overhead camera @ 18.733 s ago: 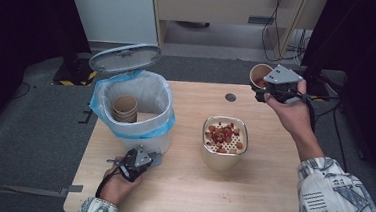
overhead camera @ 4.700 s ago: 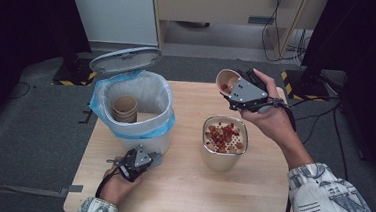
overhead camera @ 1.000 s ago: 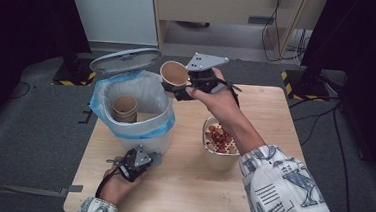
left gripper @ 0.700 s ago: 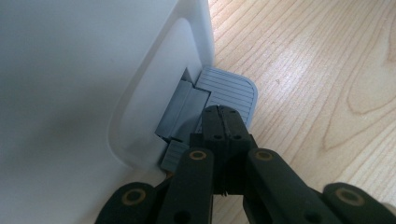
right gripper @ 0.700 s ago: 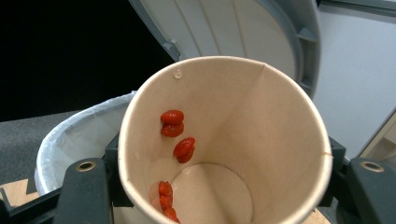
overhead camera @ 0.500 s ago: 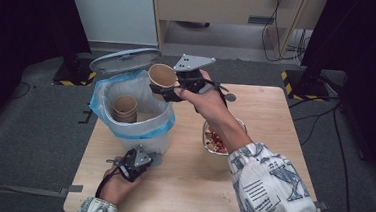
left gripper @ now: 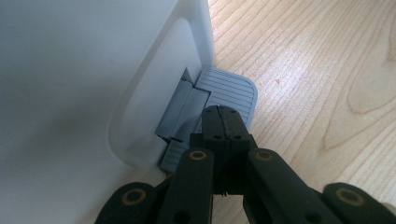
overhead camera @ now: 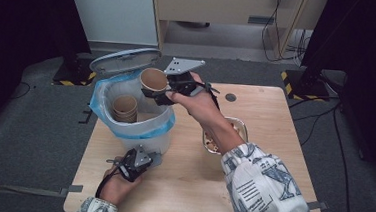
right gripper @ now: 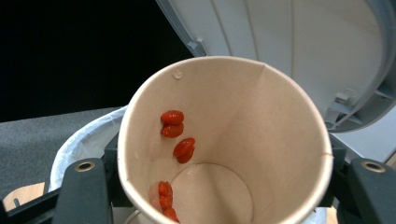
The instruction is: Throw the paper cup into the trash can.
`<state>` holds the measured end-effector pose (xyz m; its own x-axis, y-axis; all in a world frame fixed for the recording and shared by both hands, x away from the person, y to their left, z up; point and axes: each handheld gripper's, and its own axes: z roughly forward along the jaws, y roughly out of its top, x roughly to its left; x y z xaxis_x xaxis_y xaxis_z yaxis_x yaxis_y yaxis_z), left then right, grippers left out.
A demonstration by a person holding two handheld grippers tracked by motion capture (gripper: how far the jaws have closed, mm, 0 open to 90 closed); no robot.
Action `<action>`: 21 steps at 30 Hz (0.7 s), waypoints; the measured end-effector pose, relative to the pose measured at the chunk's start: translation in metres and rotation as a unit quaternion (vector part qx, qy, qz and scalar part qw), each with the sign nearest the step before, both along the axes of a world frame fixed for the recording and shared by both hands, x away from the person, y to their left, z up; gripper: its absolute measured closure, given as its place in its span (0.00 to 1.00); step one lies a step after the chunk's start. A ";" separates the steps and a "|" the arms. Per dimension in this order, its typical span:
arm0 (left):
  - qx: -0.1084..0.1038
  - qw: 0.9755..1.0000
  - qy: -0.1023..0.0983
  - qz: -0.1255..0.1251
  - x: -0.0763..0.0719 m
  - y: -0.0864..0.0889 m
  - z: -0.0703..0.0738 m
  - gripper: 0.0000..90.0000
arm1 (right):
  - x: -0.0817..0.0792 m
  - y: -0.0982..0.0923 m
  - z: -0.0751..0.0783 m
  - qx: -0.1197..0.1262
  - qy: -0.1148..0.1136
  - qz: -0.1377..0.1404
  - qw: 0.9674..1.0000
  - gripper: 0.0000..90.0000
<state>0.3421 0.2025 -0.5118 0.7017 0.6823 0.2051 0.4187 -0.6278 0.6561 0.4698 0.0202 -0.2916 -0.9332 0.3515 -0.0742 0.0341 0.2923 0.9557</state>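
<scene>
A brown paper cup (overhead camera: 153, 79) hangs tilted over the right rim of a white pedal bin (overhead camera: 124, 129), with my right gripper (overhead camera: 158, 92) shut on its sides. In the right gripper view the cup (right gripper: 243, 121) has a few red bits (right gripper: 173, 123) stuck to its inner wall, my right gripper (right gripper: 224, 191) clamps it, and the bin's raised lid (right gripper: 303, 46) is behind. My left gripper (overhead camera: 152, 158) is shut, its tips (left gripper: 224, 119) resting on the grey foot pedal (left gripper: 231, 91) at the bin's base (left gripper: 70, 70). Stacked paper cups (overhead camera: 125, 106) sit inside the bin.
The bin has a blue liner (overhead camera: 101, 97) and its grey lid (overhead camera: 124, 60) stands up at the back. A bowl (overhead camera: 239, 127) of food sits mid-table, mostly hidden by my right forearm. A small dark disc (overhead camera: 230, 97) lies near the far edge.
My right gripper has carried the cup further left and a little down, from the bin's right side to over its rim. The left gripper has stayed on the pedal.
</scene>
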 end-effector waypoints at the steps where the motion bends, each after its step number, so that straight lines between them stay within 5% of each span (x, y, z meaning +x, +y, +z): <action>1: 0.000 1.000 0.000 0.000 0.000 0.000 0.000 1.00 | 0.000 0.001 0.000 -0.001 0.000 0.001 1.000 0.35; 11: 0.000 1.000 0.000 -0.001 0.000 0.000 0.000 1.00 | 0.001 0.010 -0.007 -0.018 0.000 0.003 1.000 0.32; 15: 0.000 1.000 0.000 -0.001 0.000 0.000 0.000 1.00 | -0.001 0.014 -0.012 -0.016 0.020 0.008 1.000 0.25; 21: 0.000 1.000 0.000 -0.001 0.000 0.000 0.000 1.00 | -0.002 0.012 -0.012 -0.009 0.019 0.001 1.000 0.21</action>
<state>0.3421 0.2026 -0.5118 0.7025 0.6812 0.2059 0.4176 -0.6289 0.6558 0.4680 0.0326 -0.3039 -0.9363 0.3483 -0.0450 0.0695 0.3094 0.9484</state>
